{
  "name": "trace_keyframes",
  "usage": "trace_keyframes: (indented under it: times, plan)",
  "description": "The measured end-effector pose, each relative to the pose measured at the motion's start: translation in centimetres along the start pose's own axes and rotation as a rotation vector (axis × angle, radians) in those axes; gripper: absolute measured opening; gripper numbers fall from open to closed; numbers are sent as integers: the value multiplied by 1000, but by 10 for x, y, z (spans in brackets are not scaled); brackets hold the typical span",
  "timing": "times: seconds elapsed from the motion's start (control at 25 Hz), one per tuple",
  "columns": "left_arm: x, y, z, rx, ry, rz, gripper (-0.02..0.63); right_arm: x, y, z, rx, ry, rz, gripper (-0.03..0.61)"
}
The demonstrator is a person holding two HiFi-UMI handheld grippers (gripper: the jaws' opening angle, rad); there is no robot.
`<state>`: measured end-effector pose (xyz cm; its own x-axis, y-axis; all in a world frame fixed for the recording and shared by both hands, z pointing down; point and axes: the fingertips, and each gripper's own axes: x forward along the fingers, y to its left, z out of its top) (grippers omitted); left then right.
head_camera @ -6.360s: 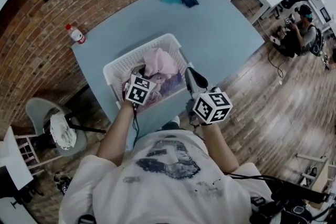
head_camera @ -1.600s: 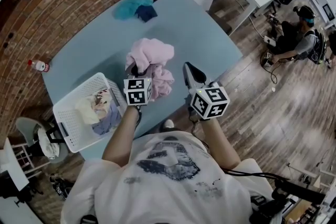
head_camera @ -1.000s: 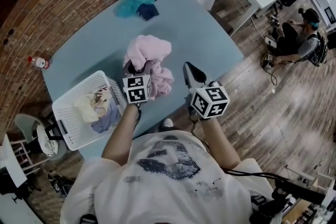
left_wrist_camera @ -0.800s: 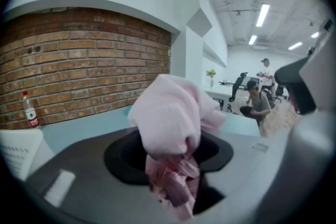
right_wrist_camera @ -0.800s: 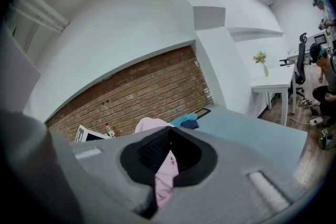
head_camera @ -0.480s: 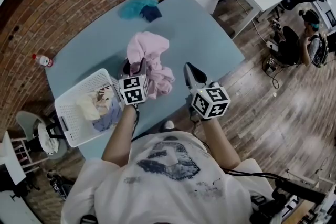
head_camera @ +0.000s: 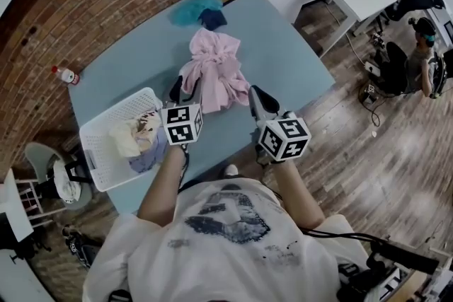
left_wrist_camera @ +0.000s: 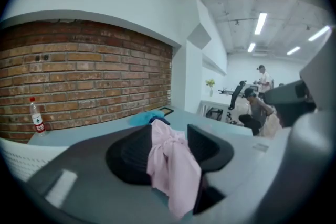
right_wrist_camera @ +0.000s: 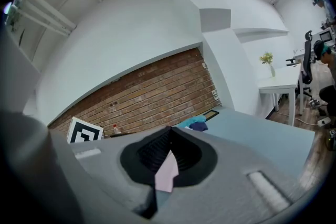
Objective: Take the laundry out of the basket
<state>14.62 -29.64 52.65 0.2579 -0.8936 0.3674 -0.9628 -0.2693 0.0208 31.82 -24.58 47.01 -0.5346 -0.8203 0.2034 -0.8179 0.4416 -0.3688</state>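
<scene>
Out on the blue counter (head_camera: 283,46), beyond and to the right of the white basket (head_camera: 92,148), holding the pink garment (head_camera: 212,71) stretched and half spread over the surface, already clear of the basket.

Pinching a bunched fold of it with the left gripper (head_camera: 185,85), with fingers (left_wrist_camera: 131,152) at a middling spread after just easing wider. Seeing cloth fill the gap from one finger to the other, so judging it gripped rather than dropped.

Nipping a thin edge of the same garment with the right gripper (head_camera: 255,94), with fingers (right_wrist_camera: 157,152) pressed fully together and only a pink sliver hanging out below the seam.

Gripping at two separated spots, probably to pull the heap open and lay it flat instead of leaving it balled up. Working from the counter's near edge and reaching only to the garment's closest hem, likely for control over the spread.

Leaving cream and lavender pieces (head_camera: 138,141) waiting inside the basket, pointing to a job only partly done.

Noting teal and navy clothes (head_camera: 202,10) well apart at the far corner, seemingly a separate pile, and a small bottle (head_camera: 65,74) at the far left edge by the brick wall, out of the way.
</scene>
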Motion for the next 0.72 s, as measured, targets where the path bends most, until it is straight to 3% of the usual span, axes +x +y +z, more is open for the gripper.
trace_keyframes:
  times: [0.24, 0.48, 0.64, 0.72]
  plan:
    - [-21, -14, 18, 18, -39, -46, 191, -2, 12, 6, -10, -14, 16, -3]
    - [-45, -22, 36, 39, -90, -75, 112, -3, 25, 11, -22, -26, 35, -2]
    - [-54, -18, 38, 21, -108, -65, -8, -2, 32, 12, -27, -28, 48, -3]
    - [-55, -18, 36, 13, -103, -71, -8, -2, 34, 12, -27, -28, 51, -2]
